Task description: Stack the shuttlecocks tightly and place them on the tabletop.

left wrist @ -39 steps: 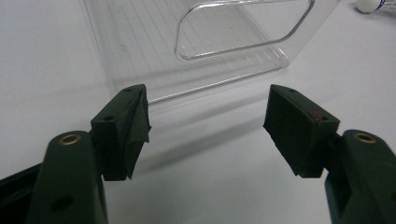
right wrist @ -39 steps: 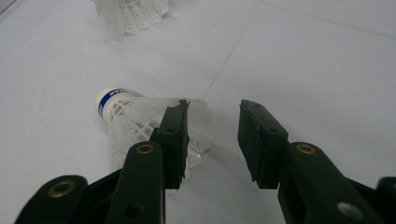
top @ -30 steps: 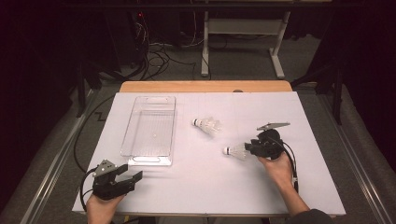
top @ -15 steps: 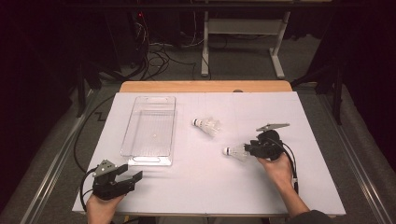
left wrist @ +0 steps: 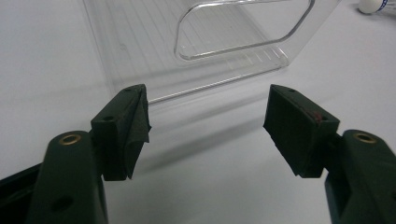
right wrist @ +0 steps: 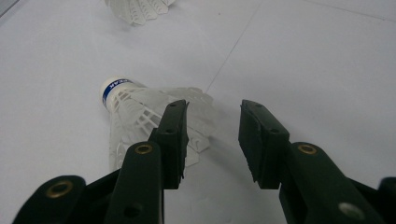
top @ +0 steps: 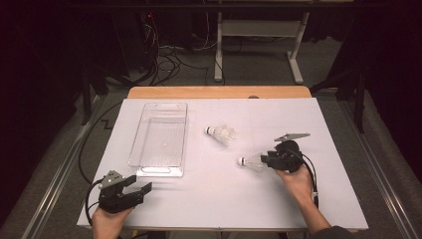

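Nearby, the white feathered shuttlecock is seen lying on the white table, its skirt partly hidden behind one jaw of the right tool, which stands open, not gripping. Bare table surrounds it. The left tool is held open before the clear plastic tray, cut off at the frame top.
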